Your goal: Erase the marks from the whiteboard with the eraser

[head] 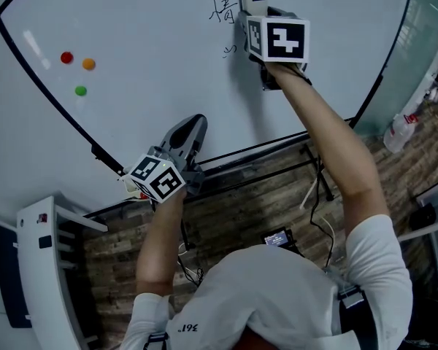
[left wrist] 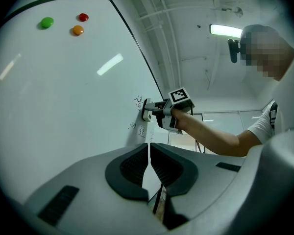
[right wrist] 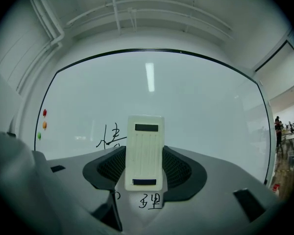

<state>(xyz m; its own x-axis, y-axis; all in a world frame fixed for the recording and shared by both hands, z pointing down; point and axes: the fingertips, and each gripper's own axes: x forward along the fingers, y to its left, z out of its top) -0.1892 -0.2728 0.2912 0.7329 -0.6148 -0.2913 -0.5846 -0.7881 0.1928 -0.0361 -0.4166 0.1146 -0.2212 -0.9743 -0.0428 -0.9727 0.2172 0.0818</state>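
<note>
The whiteboard (head: 153, 57) fills the upper head view. Black handwritten marks (head: 223, 10) sit near its top middle, with fainter marks (head: 230, 50) below. My right gripper (head: 253, 4) is shut on a white eraser (right wrist: 145, 152) held flat against the board just right of the upper marks (right wrist: 109, 136); another mark (right wrist: 150, 200) shows below the eraser. The left gripper (head: 192, 128) hangs low by the board's bottom edge, jaws shut with nothing between them (left wrist: 148, 166). In the left gripper view the eraser (left wrist: 147, 109) touches the board beside the marks (left wrist: 138, 102).
Red (head: 66, 57), orange (head: 88, 63) and green (head: 80, 90) magnets stick to the board's left part. The black board frame (head: 277, 144) runs below, over a wood-pattern floor with cables. A white cabinet (head: 51, 268) stands at lower left. A spray bottle (head: 398, 131) lies at right.
</note>
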